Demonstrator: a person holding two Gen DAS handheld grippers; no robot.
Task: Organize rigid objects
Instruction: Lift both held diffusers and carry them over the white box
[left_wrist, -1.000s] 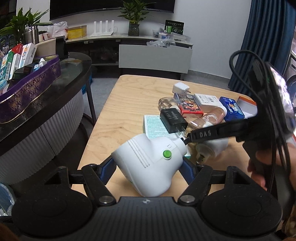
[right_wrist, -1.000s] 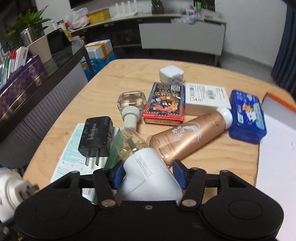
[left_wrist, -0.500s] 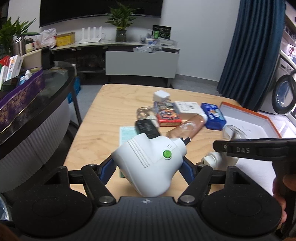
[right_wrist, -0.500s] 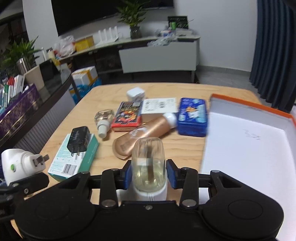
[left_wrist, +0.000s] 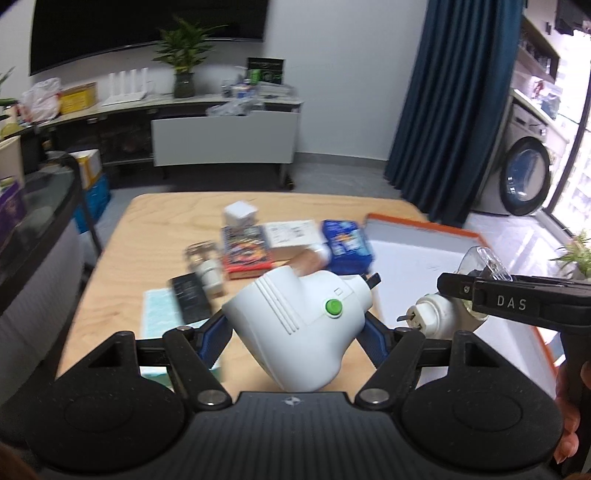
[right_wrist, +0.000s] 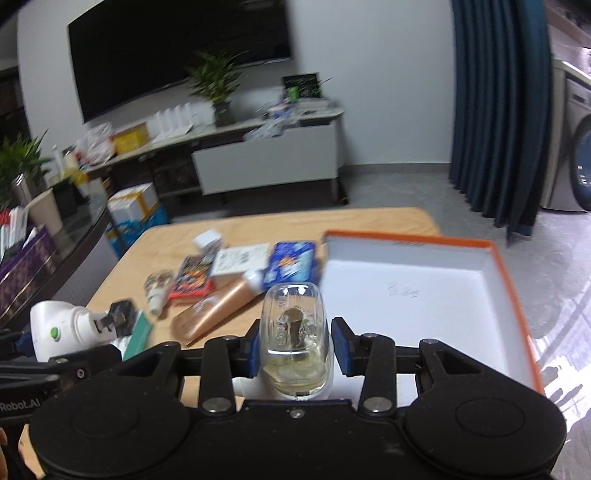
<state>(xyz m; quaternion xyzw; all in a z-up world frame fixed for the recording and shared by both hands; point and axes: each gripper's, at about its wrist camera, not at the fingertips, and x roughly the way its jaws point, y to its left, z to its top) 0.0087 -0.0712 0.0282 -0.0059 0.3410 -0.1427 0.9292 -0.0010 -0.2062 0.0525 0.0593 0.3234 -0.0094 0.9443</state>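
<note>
Wooden table (right_wrist: 391, 221) w/ rounded corners; far edge and far-left corner bare, so most free surface sits along the far side and the left strip in the left-wrist view. Open box (right_wrist: 424, 295), orange rim, white inside, takes the table's right part; its floor is bare except a faint scribble, lots of room in there. Its near-right corner reaches the table edge area, can't tell if it overhangs.

Clutter sits mid-table, left of the box: blue tin (right_wrist: 291, 260) just beside the box's left wall, white carton (right_wrist: 242, 258) next to it, red card pack (right_wrist: 194, 277), small white cube (right_wrist: 208, 238) farthest back, copper tube (right_wrist: 218, 308) lying diagonal w/ its white cap touching the tin, small clear bottle (right_wrist: 159, 286) on its side, black charger (left_wrist: 190, 295) on a teal box (left_wrist: 162, 319) near the left-front edge.

Left gripper (left_wrist: 297, 328) clamps a white plug-in unit (left_wrist: 295, 321) w/ a green button, prongs pointing right, held up over the table's front part. Right gripper (right_wrist: 293, 345) has just been closing and now grips a white plug-in w/ clear bottle (right_wrist: 293, 332), bottle pointing fwd, up above the table just left of the box's near-left corner. Both held units are near each other, not touching.
</note>
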